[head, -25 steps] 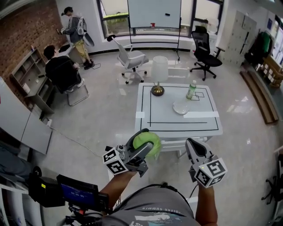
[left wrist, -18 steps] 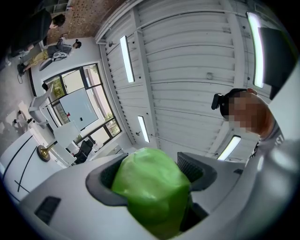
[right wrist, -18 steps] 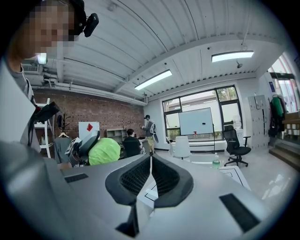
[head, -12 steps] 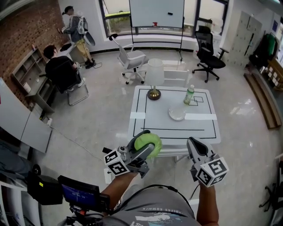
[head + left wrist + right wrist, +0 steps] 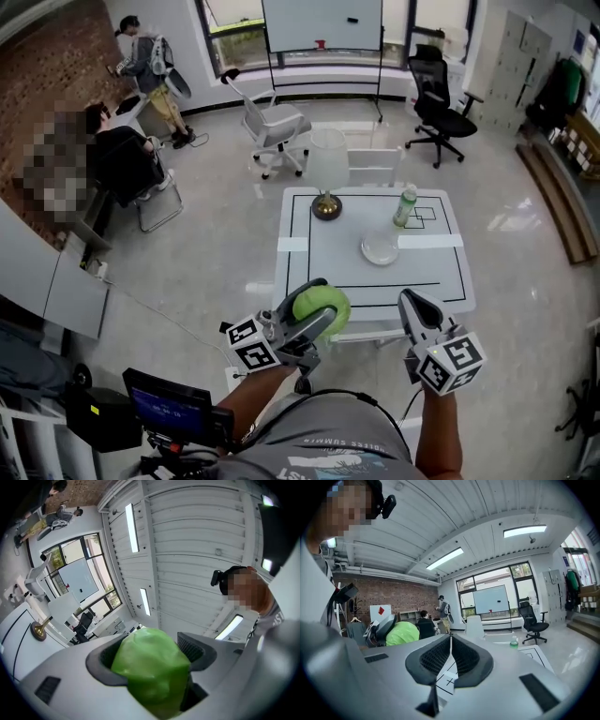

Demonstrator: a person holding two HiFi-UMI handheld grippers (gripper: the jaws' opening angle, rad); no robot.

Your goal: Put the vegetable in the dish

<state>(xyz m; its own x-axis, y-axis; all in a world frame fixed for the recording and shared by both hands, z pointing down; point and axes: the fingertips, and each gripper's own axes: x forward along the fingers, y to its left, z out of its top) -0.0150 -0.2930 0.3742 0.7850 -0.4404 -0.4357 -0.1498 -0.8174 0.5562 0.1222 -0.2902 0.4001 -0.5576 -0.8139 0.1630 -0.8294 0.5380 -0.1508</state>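
- Low in the head view, the left gripper (image 5: 317, 317) is held in the air in front of the person, short of the white table (image 5: 328, 258); its jaws pinch a round green vegetable (image 5: 324, 308).
- Seen from the left gripper view, the vegetable fills the gap between the two dark pads (image 5: 193, 648); one pad touches it on each side.
- To the right, the right gripper (image 5: 411, 302) is also in the air, near the front edge of the table; the right gripper view shows its jaws pressed together, with no gap between them.
- On the table, a pale round dish (image 5: 380, 247) lies a little right of the middle; it is well apart from the vegetable.
- Behind the dish stands a bottle (image 5: 404, 205) with a green label; a lamp (image 5: 327, 173) with a white shade stands near the far left part of the table.
- Black lines are marked on the table top.
- Beyond the table are a white office chair (image 5: 277, 127) and a black office chair (image 5: 441, 112); two persons are at the far left, near a brick wall.
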